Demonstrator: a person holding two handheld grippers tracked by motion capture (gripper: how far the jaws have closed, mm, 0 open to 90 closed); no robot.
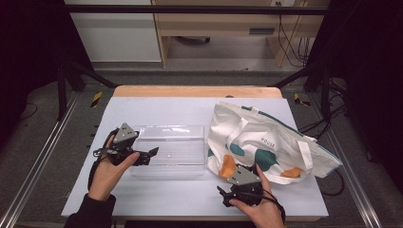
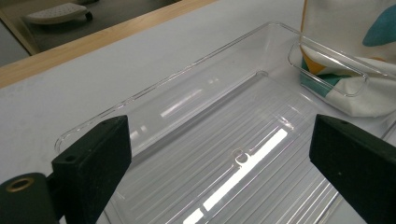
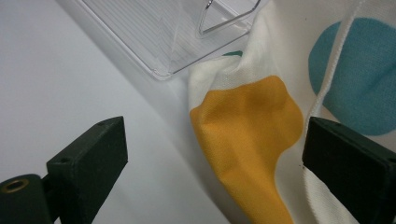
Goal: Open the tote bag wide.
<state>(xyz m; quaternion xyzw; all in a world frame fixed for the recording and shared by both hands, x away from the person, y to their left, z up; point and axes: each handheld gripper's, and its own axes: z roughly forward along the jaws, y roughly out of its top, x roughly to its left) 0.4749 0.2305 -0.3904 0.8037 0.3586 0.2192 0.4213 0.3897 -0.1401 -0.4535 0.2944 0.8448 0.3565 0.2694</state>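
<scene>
A clear plastic bin lies empty in the middle of the white table. To its right a cream tote bag with teal and orange patches lies flat, touching the bin's right end. My left gripper hovers at the bin's left end, pointing right, open. In the left gripper view its jaws stand wide apart over the ribbed bin floor, with the bag beyond. My right gripper is near the front edge, open. Its jaws frame the bag's orange patch without touching it, below the bin's corner.
The white table top ends in a wooden strip at the far side. Black frame posts stand at both sides. A wooden cabinet and cables are on the floor behind.
</scene>
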